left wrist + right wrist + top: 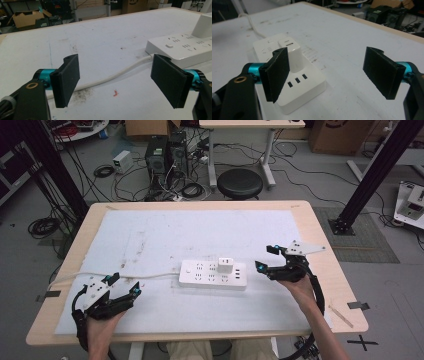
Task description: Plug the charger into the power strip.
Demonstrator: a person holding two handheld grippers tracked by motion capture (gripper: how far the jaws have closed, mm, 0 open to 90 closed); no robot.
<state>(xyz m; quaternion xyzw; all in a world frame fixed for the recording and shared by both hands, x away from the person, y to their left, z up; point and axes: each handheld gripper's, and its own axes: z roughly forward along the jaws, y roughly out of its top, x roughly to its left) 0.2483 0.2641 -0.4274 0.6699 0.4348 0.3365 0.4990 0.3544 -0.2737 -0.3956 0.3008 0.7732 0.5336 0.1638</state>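
Nearest the camera, two forearms enter from the bottom edge, each hand holding a black two-jaw gripper. Left gripper (pixel 123 286): jaws spread wide with nothing between them, poised at the near left of the bench over the white sheet (pixel 165 235) that covers the light wooden bench (pixel 320 235). In the left gripper view, the round white cable (pixel 112 76) runs across the sheet between the parted jaws and beyond them, toward the strip's end. Right gripper (pixel 266 258): jaws likewise released and empty, just beside the right end of the strip. Centre: flat white rectangular power strip (pixel 212 275) lying on the sheet between the two grippers, with a small white block-shaped plug adapter (pixel 225 265) seated upright in its top face. Beyond the bench: round black stool (pixel 240 183) and black computer towers (pixel 165 155) on the grey floor among loose cables.
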